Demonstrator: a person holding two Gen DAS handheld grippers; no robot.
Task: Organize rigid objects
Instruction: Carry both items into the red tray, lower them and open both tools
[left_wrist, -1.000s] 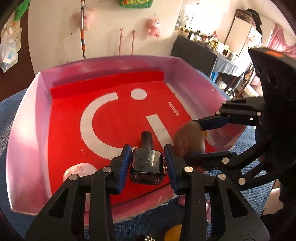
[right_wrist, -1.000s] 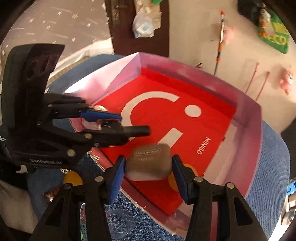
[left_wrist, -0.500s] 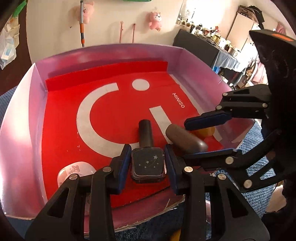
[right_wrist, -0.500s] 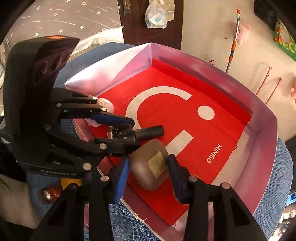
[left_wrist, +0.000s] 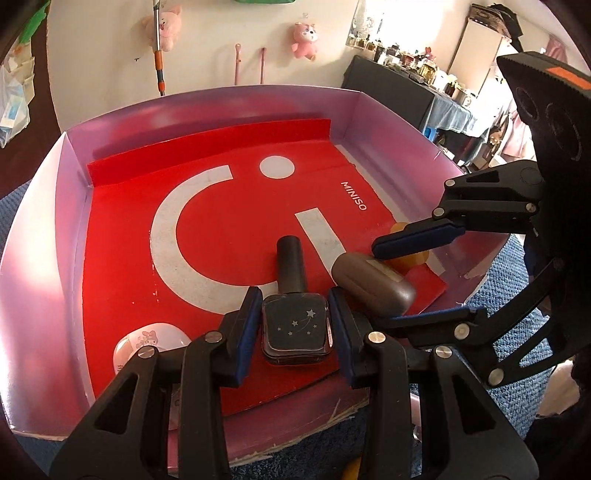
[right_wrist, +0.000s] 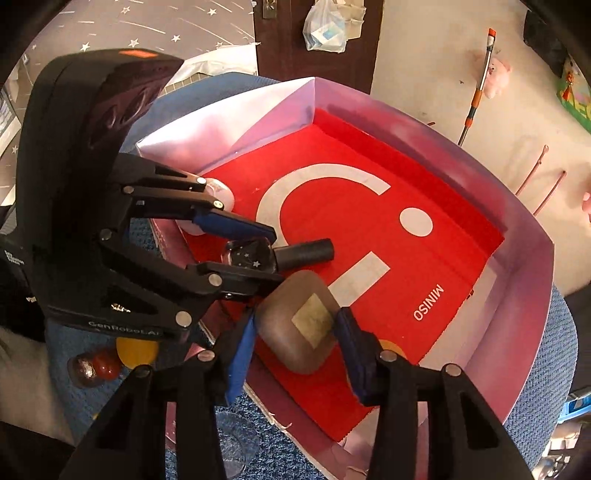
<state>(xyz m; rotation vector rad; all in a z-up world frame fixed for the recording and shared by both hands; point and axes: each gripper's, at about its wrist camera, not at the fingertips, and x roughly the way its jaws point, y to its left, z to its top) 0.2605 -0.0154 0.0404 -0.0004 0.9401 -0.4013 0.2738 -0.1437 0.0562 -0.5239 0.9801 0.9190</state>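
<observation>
Right now both items sit low on the red liner (left_wrist: 122, 229) of the pink box (left_wrist: 40, 229), near its front edge. Nail polish bottle (left_wrist: 295, 325) lies flat, cap pointing to the far wall, clamped between the left gripper (left_wrist: 295, 321) pads. Brown compact case (right_wrist: 299, 321) lies just right of it, close but whether they touch I can't tell. Right gripper (right_wrist: 295, 332) straddles the case; jaws are opening, the left pad looks off the case while the right one seems at its edge.

Step, as I read it: placing, both pieces down in the box. Next move calls for the left tongs to let go too, then both lift straight out without dragging anything.

Hard to make out: white case (left_wrist: 147, 343) at near left is half hidden behind the left gripper; an orange thing (left_wrist: 410, 258) sits behind the right finger; items outside the box on the blue cloth (right_wrist: 546, 369) are cut off.
</observation>
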